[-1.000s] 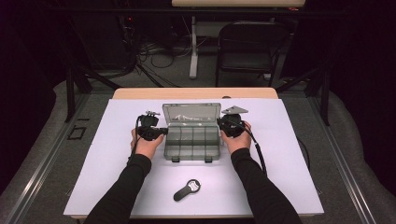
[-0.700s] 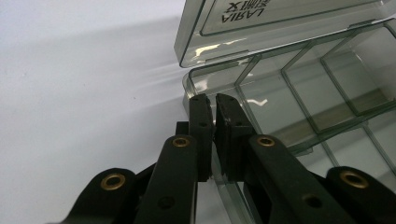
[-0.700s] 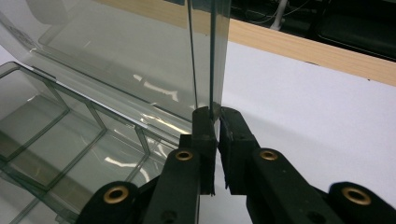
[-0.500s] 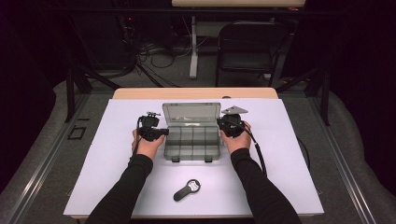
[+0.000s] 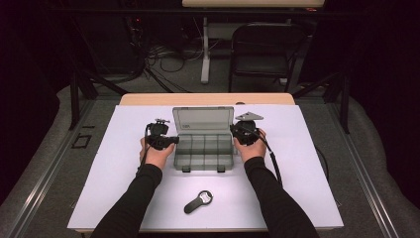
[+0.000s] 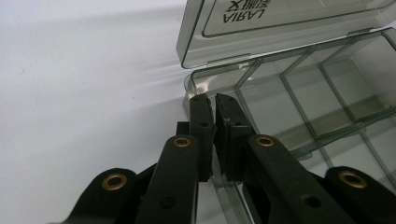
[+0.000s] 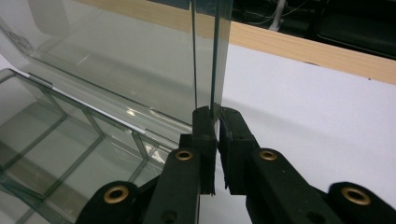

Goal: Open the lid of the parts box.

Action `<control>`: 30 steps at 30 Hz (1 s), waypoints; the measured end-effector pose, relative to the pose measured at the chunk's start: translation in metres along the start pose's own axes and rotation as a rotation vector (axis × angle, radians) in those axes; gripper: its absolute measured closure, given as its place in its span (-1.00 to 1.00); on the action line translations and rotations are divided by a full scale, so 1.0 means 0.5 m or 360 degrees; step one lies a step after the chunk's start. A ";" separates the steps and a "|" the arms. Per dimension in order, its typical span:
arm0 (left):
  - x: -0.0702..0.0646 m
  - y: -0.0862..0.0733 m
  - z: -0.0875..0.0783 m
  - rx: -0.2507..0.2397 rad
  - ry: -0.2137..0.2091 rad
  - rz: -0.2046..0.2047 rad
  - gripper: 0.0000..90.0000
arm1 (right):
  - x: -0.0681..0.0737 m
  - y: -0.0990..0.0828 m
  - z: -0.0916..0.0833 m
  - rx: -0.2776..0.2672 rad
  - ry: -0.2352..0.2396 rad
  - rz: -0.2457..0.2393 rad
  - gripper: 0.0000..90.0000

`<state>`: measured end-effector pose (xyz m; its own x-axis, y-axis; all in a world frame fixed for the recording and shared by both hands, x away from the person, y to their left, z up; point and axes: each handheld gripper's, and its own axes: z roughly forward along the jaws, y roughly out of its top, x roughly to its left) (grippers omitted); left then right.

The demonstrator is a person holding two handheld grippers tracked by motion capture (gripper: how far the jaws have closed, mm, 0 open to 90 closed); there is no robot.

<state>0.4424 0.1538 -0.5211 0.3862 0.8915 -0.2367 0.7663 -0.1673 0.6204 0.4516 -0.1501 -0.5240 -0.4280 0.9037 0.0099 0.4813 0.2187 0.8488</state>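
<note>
While both hands are resting at the sides of the clear plastic box (image 5: 203, 148), nothing is shifting compared with the earlier frames: the grippers, the box and the black opener (image 5: 198, 201) are all sitting where they were a second ago. That box is lying near the middle of the white sheet (image 5: 317, 168) covering the table, a little toward the far edge, with its lid (image 5: 203, 119) standing open and leaning toward the far edge. On the box's left side, the left gripper (image 6: 214, 100) is pinching the thin side wall of the tray, one jaw outside it and one inside the nearest compartment, the jaws nearly pressed together on the plastic. On the box's right side, the right gripper (image 7: 215, 110) is clamping the side edge of the raised lid, its jaws likewise closed tight on the thin wall, with the divided tray showing beside them. In the high view the person's dark sleeves are coming in from the near edge, each hand wrapping its gripper. Closer to the near edge, well apart from the box, the opener is lying flat on the sheet between the forearms.
</note>
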 end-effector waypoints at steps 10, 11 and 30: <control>0.000 0.000 0.001 -0.0012 0.0000 -0.0014 0.91 | -0.004 0.004 0.007 0.0009 0.0001 0.0116 0.91; 0.001 0.000 0.001 -0.0012 0.0000 -0.0015 0.91 | -0.005 0.004 0.008 0.0008 0.0005 0.0139 0.91; 0.000 0.001 0.001 -0.0009 0.0006 -0.0018 0.92 | -0.013 0.006 0.023 0.0019 0.0007 0.0275 0.92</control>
<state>0.4429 0.1534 -0.5213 0.3758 0.8948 -0.2409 0.7676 -0.1550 0.6219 0.4646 -0.1509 -0.5277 -0.3414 0.9266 0.1577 0.5571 0.0644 0.8280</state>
